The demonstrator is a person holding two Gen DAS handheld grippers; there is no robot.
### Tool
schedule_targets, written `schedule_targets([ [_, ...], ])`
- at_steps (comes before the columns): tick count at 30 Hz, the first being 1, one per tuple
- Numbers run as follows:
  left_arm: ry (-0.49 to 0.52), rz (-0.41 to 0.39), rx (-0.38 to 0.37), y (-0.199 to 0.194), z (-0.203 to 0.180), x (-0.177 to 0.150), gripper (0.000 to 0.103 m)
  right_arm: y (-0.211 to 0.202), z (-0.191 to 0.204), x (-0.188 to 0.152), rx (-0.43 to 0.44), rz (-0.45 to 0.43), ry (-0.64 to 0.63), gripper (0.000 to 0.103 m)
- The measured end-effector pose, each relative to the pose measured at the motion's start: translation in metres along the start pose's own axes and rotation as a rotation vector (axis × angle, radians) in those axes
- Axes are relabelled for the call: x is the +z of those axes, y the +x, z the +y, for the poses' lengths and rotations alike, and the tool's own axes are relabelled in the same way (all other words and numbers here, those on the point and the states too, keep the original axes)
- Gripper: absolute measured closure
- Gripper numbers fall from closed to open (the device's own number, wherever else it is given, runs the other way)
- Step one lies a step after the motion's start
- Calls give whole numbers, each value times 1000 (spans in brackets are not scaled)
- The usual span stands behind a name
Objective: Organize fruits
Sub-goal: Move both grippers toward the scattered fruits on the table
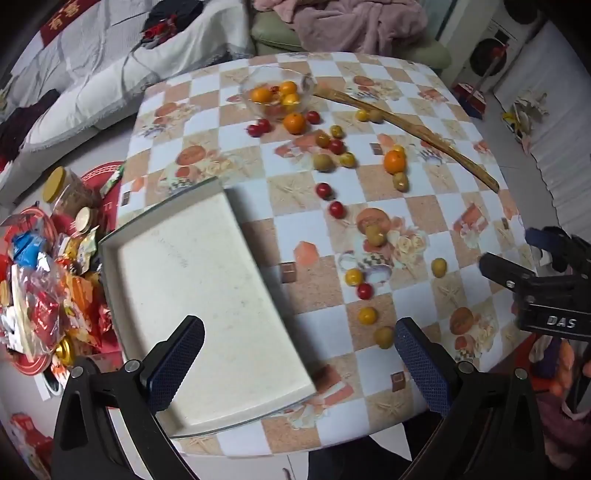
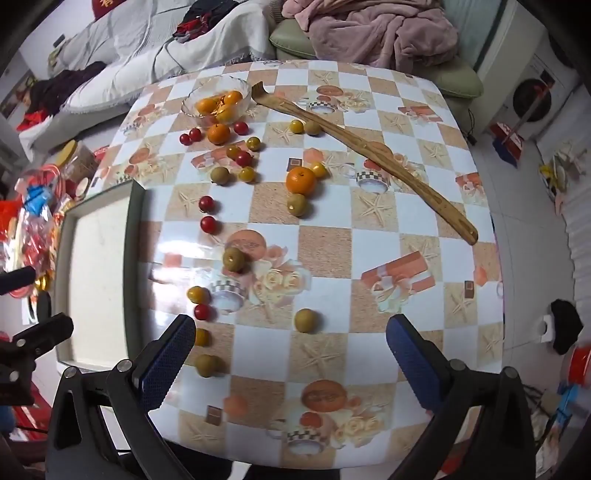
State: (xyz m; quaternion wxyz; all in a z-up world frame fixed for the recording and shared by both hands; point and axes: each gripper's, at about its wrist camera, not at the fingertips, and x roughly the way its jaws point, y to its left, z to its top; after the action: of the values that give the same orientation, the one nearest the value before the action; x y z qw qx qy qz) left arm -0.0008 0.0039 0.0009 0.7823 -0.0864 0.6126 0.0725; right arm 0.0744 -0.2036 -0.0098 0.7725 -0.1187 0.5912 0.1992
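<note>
Many small fruits lie loose on the checkered table (image 2: pixel 388 332): red cherry tomatoes (image 2: pixel 208 224), yellow ones (image 2: pixel 198 294), green-brown round fruits (image 2: pixel 306 320) and two oranges (image 2: pixel 301 180). A glass bowl (image 2: pixel 216 99) at the far side holds several oranges; it also shows in the left wrist view (image 1: pixel 277 92). A white rectangular tray (image 1: pixel 207 302) sits empty at the table's left edge. My left gripper (image 1: pixel 299 365) is open above the tray's near end. My right gripper (image 2: pixel 291 358) is open and empty above the table's near edge, close to a green-brown fruit.
A long wooden back scratcher (image 2: pixel 369 155) lies diagonally across the far right of the table. A pile of snack packets and jars (image 1: pixel 48 280) sits on the floor to the left. A sofa with blankets (image 2: pixel 369 33) stands behind the table.
</note>
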Motion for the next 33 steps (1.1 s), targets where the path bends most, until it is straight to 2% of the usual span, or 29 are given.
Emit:
schedule_targets([
  [2,-22,1,6,0,6,2,0,-2,-1,1,11,8,8,0],
  [7,-60,15,54,5,4,11,0,-3,-8,8,-29,34,-22,0],
  [10,-84,17,71,-1,0,7,0,-1,-18,16,-23,65,-38,0],
  [12,-91,-15,35,-4,-3,8,0,-1,-22,22,-13,67,-51,0],
  [15,-101,-2,43,-3,-8,8,0,3,-22,29,-6,82,-74,0],
  [23,-116,27,80,1,-9,7,0,16,-15,27,35,130,-107,0],
  [25,-113,26,116,1,-10,6,0,18,-16,27,35,132,-99,0],
  [33,-104,28,35,11,-6,4,0,20,-20,23,34,138,-74,0],
])
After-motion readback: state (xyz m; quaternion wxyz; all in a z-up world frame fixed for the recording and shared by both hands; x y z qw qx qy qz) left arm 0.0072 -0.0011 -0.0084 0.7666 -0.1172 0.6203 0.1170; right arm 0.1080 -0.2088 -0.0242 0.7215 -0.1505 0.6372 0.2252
